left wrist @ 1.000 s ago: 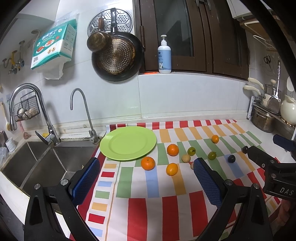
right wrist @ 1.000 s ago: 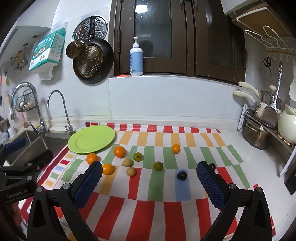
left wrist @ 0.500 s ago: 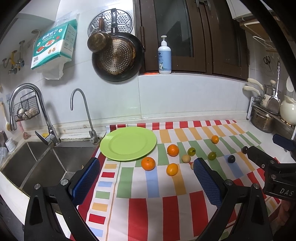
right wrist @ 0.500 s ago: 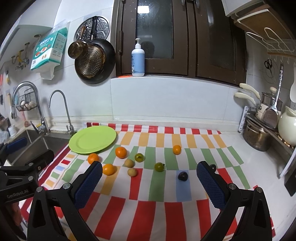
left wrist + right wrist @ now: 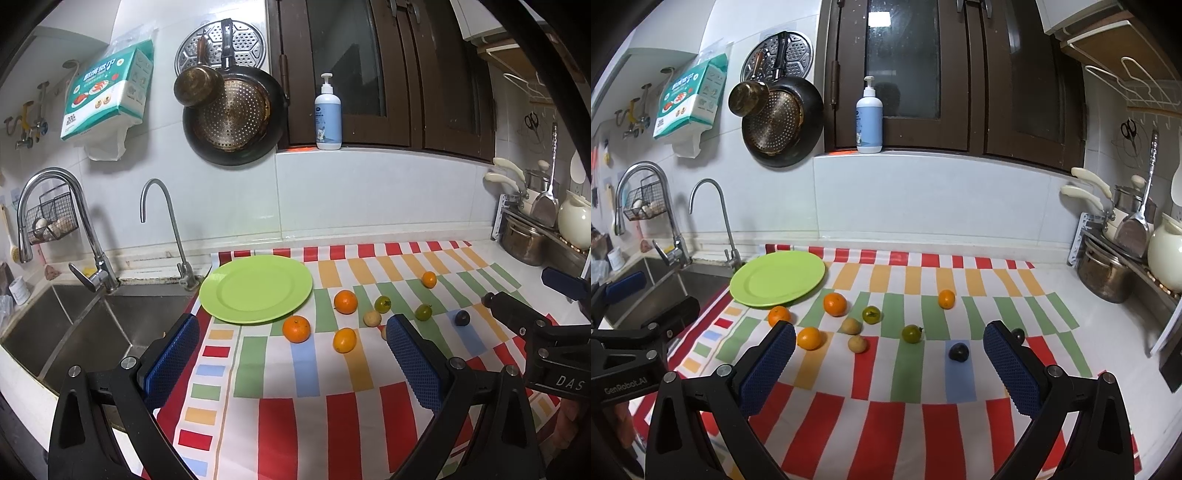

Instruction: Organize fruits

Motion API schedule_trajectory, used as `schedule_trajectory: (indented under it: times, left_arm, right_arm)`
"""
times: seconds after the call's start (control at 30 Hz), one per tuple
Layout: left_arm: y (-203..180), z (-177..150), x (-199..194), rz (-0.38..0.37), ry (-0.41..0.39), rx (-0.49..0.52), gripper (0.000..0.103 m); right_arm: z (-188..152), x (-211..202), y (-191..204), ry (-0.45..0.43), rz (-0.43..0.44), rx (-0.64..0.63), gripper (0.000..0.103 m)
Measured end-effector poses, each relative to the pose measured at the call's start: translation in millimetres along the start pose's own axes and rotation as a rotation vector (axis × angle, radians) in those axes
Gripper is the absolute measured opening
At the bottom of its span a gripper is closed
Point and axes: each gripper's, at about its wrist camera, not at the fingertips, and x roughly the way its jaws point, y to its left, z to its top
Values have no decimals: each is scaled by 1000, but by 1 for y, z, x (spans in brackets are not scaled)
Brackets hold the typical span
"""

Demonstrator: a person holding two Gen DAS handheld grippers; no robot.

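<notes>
An empty green plate (image 5: pixel 255 287) (image 5: pixel 777 278) lies at the back left of a striped cloth. To its right, small fruits are scattered: several oranges, the nearest one (image 5: pixel 296 328) (image 5: pixel 779 316) beside the plate, two green tomatoes (image 5: pixel 912 333), two tan fruits (image 5: pixel 857 343) and two dark plums (image 5: pixel 959 352). My left gripper (image 5: pixel 291 363) is open above the cloth's near left part, holding nothing. Over the near middle of the cloth my right gripper (image 5: pixel 889 365) is open too and empty. Each gripper shows at the edge of the other's view.
A steel sink (image 5: pixel 70 325) with two taps lies left of the cloth. Pots and a cream jug (image 5: pixel 1167 254) crowd the right end of the counter. A pan and strainer hang on the tiled wall, and a pump bottle (image 5: pixel 869 118) stands on the ledge.
Both views have shifted only slightly, the right one drifting a little toward the counter. No fruit has moved and both grippers stay open.
</notes>
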Motion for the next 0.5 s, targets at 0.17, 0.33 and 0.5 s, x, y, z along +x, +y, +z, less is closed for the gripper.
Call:
schedule_trajectory:
  times: [0.17,0.33,0.5]
  left_arm:
    - [1,1,1,1,-1,1,102]
    - [2,3,4,-2,0,4,101]
    - [3,3,9,-5,5,8,101]
  right_arm:
    - [0,1,1,0,0,0,102]
    - [1,1,3,2,1,-1,102]
    - [1,4,11,7,7,-7,102]
